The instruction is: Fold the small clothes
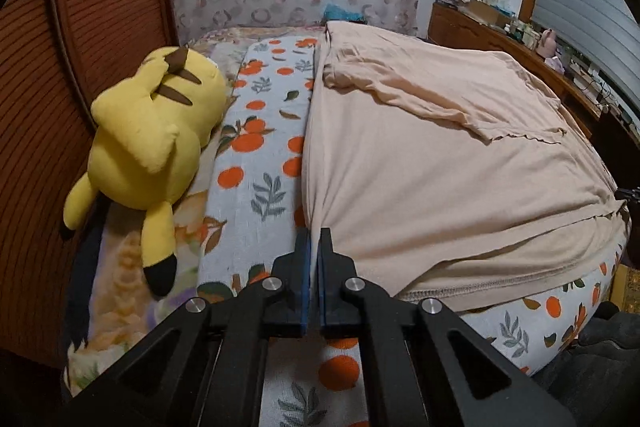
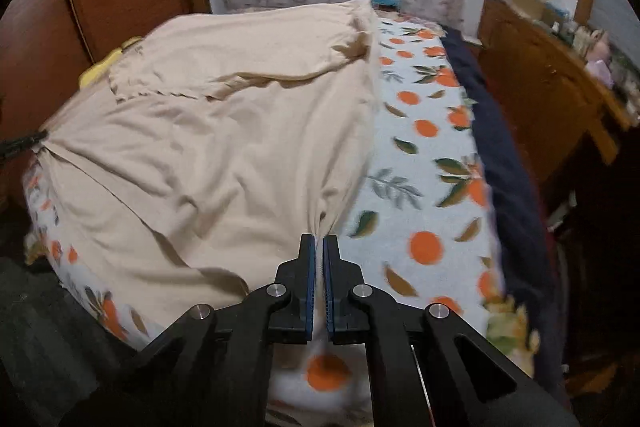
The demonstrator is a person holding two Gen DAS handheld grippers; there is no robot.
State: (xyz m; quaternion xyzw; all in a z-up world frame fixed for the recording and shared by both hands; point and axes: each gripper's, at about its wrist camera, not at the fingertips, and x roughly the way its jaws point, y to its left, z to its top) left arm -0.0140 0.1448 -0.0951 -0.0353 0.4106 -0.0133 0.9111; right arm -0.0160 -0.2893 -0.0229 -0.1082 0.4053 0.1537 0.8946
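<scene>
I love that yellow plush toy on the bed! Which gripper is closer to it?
Left. The left gripper pinches the beige shirt edge on the side where the yellow plush toy lies. The right gripper pinches the shirt's opposite edge, with the whole shirt between.

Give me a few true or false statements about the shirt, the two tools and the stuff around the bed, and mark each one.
1. Both tools pinch the shirt. True: the left tool and right tool each grip an edge.
2. The shirt is dark blue. False: it is pale peach.
3. A yellow plush lies beside the shirt. True.
4. The sheet has a striped print. False: it shows oranges and leaves.
5. One sleeve is folded across the shirt's body. True.
6. The plush sits on top of the shirt. False: it lies apart, near the headboard.
</scene>
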